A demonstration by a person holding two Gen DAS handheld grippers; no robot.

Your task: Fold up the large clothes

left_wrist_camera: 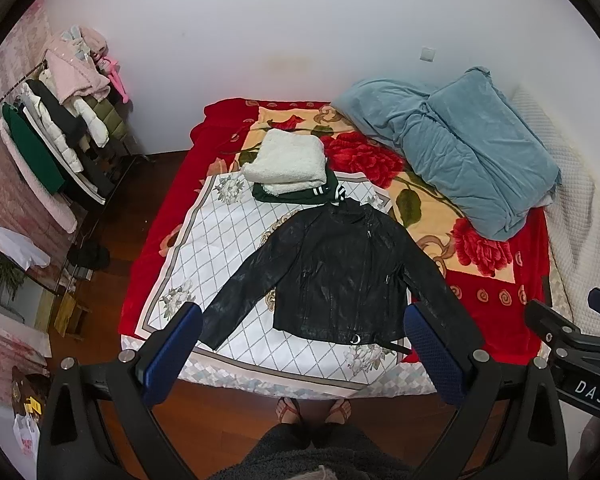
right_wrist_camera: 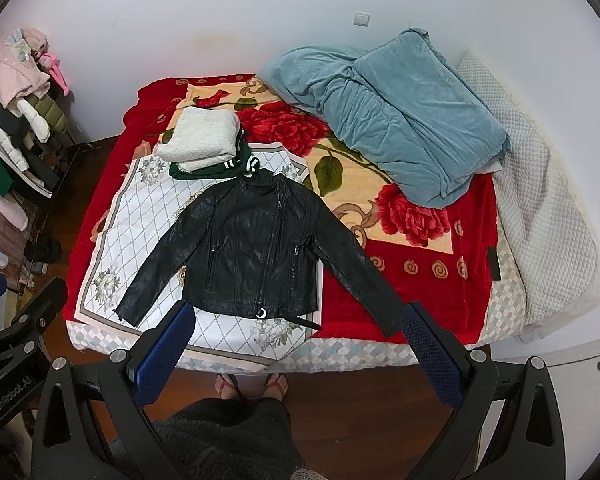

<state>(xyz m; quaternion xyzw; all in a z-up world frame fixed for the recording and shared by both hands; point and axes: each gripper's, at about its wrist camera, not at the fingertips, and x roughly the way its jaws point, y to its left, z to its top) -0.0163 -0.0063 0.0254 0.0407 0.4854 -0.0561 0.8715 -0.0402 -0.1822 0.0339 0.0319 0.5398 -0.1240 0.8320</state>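
A bedroom with a plain white wall holds a bed (right_wrist_camera: 428,316) covered in a red flowered blanket (right_wrist_camera: 412,280), standing on a dark wooden floor with a crowded clothes rack (left_wrist_camera: 56,136) off to the left. A bulky blue quilt (right_wrist_camera: 400,120) is bundled toward the far right of the bed, probably pushed there to free the near half as a working area. Over that near half lies a white diamond-patterned sheet (right_wrist_camera: 140,216), seemingly spread as a clean, flat base for folding. On it the black leather jacket (right_wrist_camera: 256,248) lies front up, zipped, with collar toward the wall and hem toward the person; both sleeves are splayed outward and downward, which suits a fold that brings each sleeve across the body. Beyond the collar sits a folded white fleece garment (right_wrist_camera: 200,140) stacked on a folded green one (right_wrist_camera: 204,172), likely finished pieces put out of the way. The person stands at the foot of the bed, sandalled feet (right_wrist_camera: 252,386) just short of its edge. The left gripper (left_wrist_camera: 300,344) and right gripper (right_wrist_camera: 296,340) both hover above the bed's near edge with jaws spread wide and empty, apart from the cloth; the jacket's hem and sleeve cuffs lie just beyond their tips, each sleeve end nearest its own gripper.
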